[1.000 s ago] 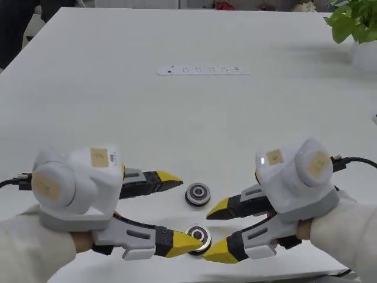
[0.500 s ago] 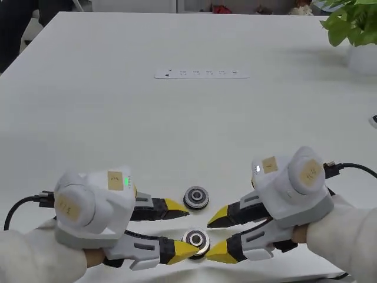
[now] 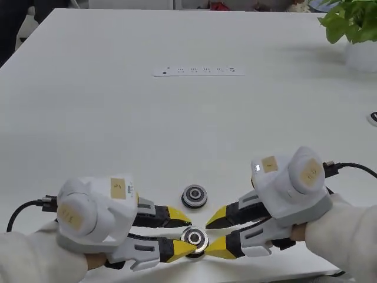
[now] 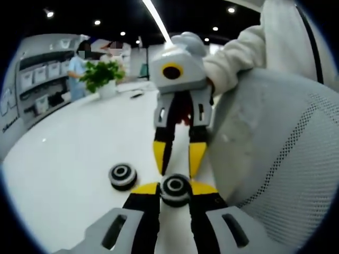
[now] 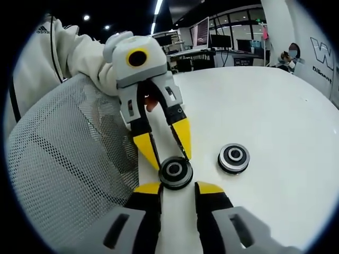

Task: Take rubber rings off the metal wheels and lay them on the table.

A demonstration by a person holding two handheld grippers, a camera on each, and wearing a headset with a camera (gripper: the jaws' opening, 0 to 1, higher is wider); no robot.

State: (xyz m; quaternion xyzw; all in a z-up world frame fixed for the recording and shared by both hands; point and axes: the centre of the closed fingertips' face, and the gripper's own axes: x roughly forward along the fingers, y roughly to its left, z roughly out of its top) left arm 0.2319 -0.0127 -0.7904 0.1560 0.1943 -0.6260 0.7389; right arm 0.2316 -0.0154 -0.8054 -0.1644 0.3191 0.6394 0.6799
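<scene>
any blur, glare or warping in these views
Head view: soft even light, sharp, white table bright. Left gripper view: fisheye bends the table edge, ceiling light strip glares. Right gripper view: same warp, near wheel crisp, background soft.

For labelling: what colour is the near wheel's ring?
Black ring; clearest in right gripper view.

Two alike, lying flat on the white table (image 3: 177,130): nearer metal wheel (image 3: 194,238) by the front edge, farther metal wheel (image 3: 195,196) just beyond, apart; black rubber rings (image 3: 184,197) on both
</scene>
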